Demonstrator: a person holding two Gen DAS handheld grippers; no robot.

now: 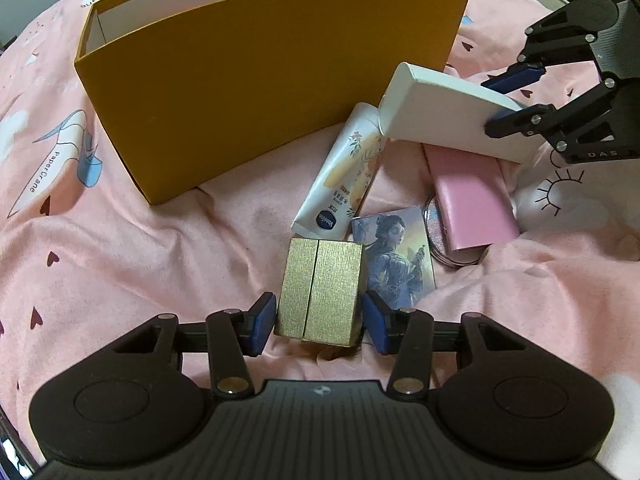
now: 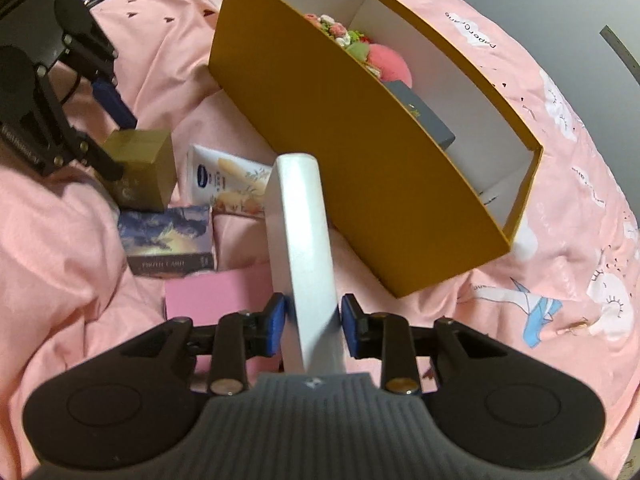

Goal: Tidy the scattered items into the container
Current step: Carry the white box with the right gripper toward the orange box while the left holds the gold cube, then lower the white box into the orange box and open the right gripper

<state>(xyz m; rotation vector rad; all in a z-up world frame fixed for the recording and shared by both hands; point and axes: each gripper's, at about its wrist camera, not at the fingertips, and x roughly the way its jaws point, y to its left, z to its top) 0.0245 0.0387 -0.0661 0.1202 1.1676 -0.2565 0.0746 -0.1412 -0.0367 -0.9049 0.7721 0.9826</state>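
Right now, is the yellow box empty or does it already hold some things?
Not empty. In the right wrist view the yellow box holds a flower bunch, a pink round thing and a dark grey case.

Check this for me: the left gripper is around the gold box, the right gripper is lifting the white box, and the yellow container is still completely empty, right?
Not quite. The yellow container is not empty: the right wrist view shows a pink round item, flowers and a dark box inside. The rest holds: the left gripper brackets the gold box, and the right gripper holds the white box raised.
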